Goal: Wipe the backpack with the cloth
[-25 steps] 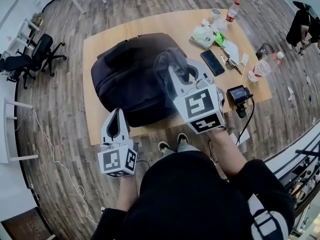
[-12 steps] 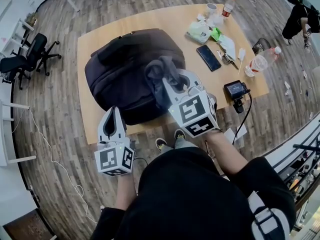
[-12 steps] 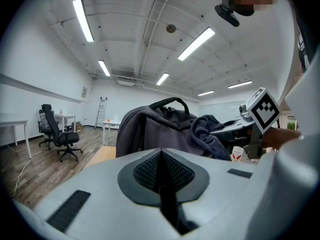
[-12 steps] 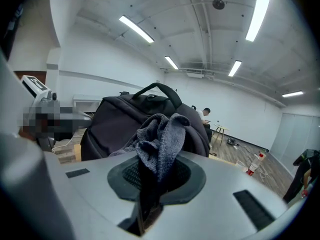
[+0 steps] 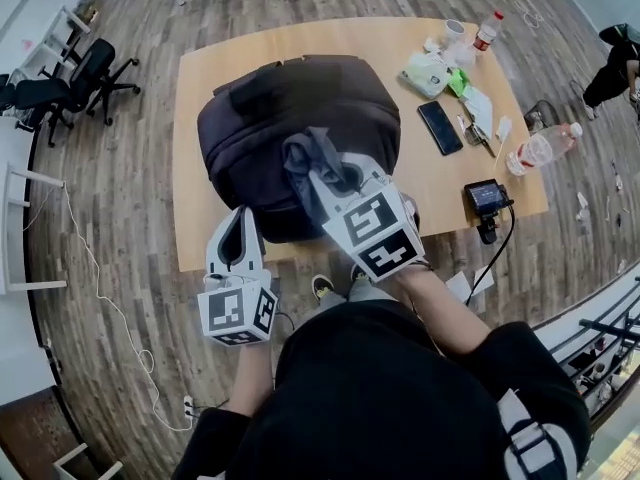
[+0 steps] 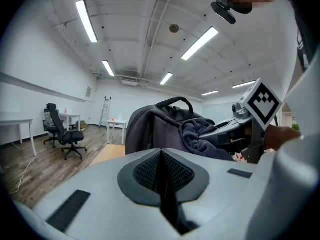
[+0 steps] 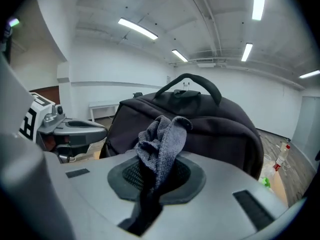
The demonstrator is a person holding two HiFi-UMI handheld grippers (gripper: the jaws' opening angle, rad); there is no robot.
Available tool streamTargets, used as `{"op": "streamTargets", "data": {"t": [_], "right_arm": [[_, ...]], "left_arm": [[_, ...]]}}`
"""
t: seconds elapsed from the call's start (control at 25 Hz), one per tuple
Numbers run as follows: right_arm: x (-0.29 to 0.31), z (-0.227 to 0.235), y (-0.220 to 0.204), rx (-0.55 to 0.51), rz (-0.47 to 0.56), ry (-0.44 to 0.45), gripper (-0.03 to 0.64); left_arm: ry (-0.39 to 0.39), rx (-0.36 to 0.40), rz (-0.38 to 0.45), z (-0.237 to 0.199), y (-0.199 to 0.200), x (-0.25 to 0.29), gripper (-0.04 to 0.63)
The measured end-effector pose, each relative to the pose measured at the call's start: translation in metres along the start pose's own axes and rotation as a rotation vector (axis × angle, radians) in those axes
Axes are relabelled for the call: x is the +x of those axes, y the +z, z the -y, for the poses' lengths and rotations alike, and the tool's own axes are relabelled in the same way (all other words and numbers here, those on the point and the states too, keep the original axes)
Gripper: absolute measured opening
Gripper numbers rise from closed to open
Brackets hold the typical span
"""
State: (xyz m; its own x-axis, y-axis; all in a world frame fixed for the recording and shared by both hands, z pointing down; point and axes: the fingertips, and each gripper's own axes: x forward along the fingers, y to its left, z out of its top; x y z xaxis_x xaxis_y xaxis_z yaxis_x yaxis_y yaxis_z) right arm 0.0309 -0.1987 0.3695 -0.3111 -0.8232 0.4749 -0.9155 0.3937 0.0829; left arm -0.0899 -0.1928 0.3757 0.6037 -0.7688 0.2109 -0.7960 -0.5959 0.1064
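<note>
1. Wooden table (image 5: 200,118) carries the backpack (image 5: 290,108).
2. My right hand-held gripper (image 7: 157,179) is clenched on the grey cloth (image 7: 162,139), which hides its tips, over the backpack's near side.
3. My left hand-held gripper (image 5: 241,226) is clenched empty at the table's near edge.

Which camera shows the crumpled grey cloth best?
Right gripper view: the crumpled grey cloth fills the centre, pinched in the right tool. Head view shows it small from above; left gripper view, a side glimpse.
</note>
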Motion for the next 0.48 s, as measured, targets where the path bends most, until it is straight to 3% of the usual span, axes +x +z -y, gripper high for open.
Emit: {"op": "streamTargets", "data": {"t": [0.16,0.48], "right_arm": [[0.011,-0.007,0.011,0.042,-0.006,0.046,0.050],[0.027,-0.052,0.034,-0.009,0.004,0.131,0.049]], "left_arm": [[0.048,-0.017,-0.005,-0.020,-0.003,-0.013,0.017],[0.092,-0.027,0.006,-0.035,-0.003,-0.029,0.017]]}}
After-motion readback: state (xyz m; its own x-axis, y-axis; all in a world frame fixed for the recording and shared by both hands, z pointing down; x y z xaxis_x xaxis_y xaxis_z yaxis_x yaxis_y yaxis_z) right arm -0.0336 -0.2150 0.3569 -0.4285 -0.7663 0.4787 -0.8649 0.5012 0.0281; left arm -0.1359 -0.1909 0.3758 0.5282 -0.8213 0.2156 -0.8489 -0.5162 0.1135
